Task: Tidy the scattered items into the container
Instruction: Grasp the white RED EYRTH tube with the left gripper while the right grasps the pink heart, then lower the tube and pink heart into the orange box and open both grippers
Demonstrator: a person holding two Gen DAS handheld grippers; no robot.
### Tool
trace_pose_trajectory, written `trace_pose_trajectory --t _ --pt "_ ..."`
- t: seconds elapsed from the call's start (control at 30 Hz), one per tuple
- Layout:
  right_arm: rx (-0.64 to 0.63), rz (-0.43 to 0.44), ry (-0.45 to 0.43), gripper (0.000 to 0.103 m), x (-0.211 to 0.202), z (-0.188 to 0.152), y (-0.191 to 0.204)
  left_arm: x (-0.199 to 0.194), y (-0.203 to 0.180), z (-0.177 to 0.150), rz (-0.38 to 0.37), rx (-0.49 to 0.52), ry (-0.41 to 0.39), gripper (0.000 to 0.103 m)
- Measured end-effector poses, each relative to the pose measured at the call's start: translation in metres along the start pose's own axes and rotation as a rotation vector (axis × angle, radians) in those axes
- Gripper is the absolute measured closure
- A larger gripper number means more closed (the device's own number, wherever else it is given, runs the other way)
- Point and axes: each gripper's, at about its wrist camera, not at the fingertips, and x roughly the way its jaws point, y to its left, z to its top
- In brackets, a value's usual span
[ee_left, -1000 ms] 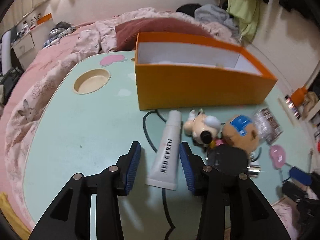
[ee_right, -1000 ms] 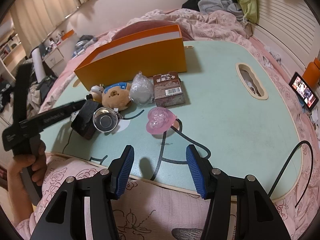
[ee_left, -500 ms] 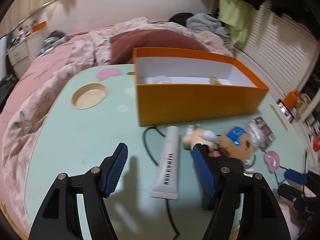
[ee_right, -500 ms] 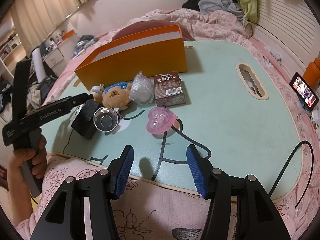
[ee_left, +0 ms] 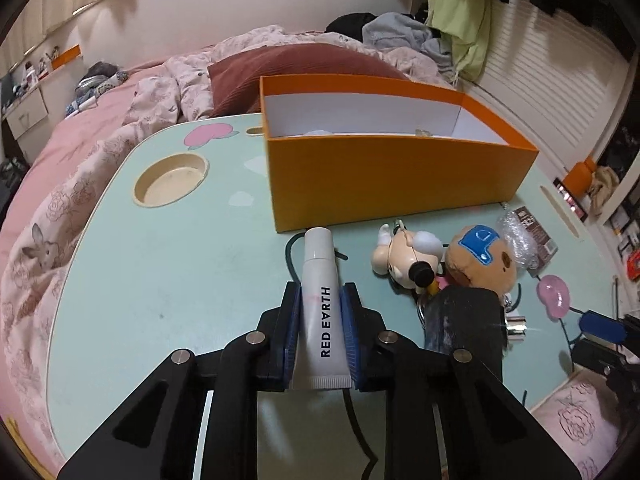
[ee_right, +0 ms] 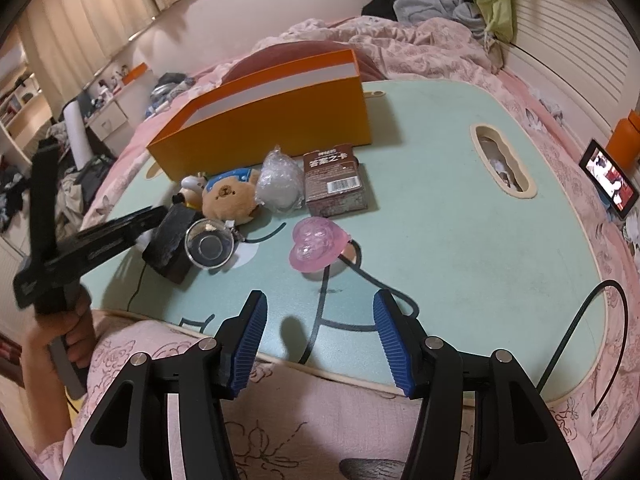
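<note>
Scattered items are lying on the pale green table (ee_left: 140, 272) in front of the orange box (ee_left: 392, 184), which is standing open-topped near the table's far edge with something small and pale showing on its white floor. One of them, a white tube (ee_left: 320, 300) lettered RED EARTH, is sitting between the blue pads of the left gripper (ee_left: 320, 300); its jaws are pressing in on both sides of the tube's lower half, while the capped end is pointing toward the box and nearly touching its front wall. Just to the right of the tube, a small white figure toy (ee_left: 404, 256), a brown plush bear (ee_left: 480, 264) with a blue patch, a crinkly clear wrapper (ee_right: 280, 184) and a brown carton (ee_right: 334, 184) are clustering together, with a black block (ee_right: 172, 240) and a round glass lid (ee_right: 209, 244) nearer the person. A pink heart-shaped piece (ee_right: 318, 244) is resting apart from them. The right gripper (ee_right: 318, 344) is hovering over the table's near edge, its jaws standing partly apart with nothing between them. A hand (ee_right: 74, 336) is gripping the left tool's handle.
</note>
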Motion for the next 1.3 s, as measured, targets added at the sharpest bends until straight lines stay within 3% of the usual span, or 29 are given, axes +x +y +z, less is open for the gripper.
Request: trace_pose_trajectory --t 0.2,0.3,0.53,0.6,0.63,1.0,1.3 --pt "-0.005 -0.042 -0.025 0.048 0.000 0.016 -0.001 -0.032 0.006 -0.004 -0.034 -0.022 -0.056 0.081" --pt "-0.057 -0.104 -0.032 0.048 0.008 0.028 0.009 -0.046 0.007 -0.004 -0.051 -0.029 -0.075 0.081" --pt "-0.114 -0.130 0.036 0.048 0.030 0.031 0.020 -0.064 0.000 -0.002 -0.070 -0.016 -0.106 0.081" --pt "-0.139 -0.154 0.029 0.067 0.029 0.027 0.024 -0.064 -0.001 -0.001 -0.079 -0.020 -0.108 0.081" --pt "-0.146 -0.162 0.031 0.067 0.028 0.026 0.025 -0.064 -0.001 -0.001 -0.082 -0.022 -0.106 0.081" --pt "-0.145 -0.114 -0.029 0.067 0.007 0.045 0.027 -0.062 -0.006 0.010 -0.110 -0.031 -0.094 0.081" --pt "-0.147 -0.051 -0.058 0.067 0.014 0.111 0.038 -0.040 -0.013 0.062 -0.154 -0.006 -0.071 0.081"
